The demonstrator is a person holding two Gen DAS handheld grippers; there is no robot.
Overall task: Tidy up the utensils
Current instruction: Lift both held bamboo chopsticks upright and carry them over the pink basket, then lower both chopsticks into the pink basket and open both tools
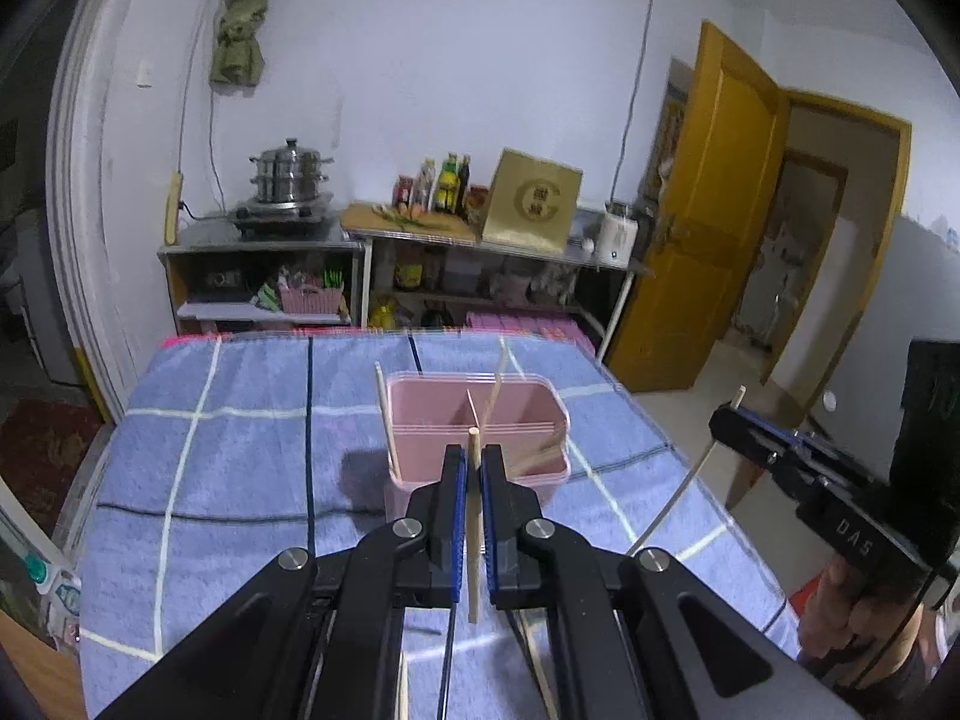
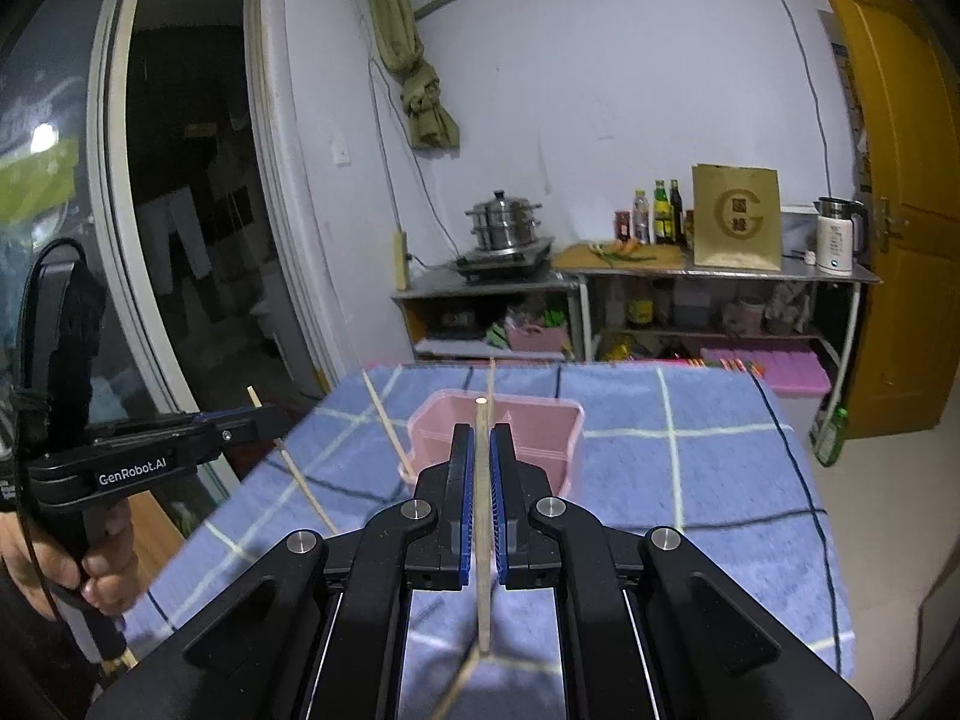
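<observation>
left gripper [image 1: 474, 462] clamps chopstick [image 1: 475, 528] | pink box [image 1: 480, 420] mid-table, cloth [image 1: 240, 480] margins free

The tabletop [image 1: 240, 480] is covered in soft, matt blue checked cloth. The organizer box [image 1: 480, 420] is smooth pink plastic with a slight sheen. Each chopstick [image 1: 474, 516] looks like pale, matt wood. The left hand-held gripper [image 1: 474, 468] is matt black plastic with ribbed blue pads and shiny metal pins.
</observation>
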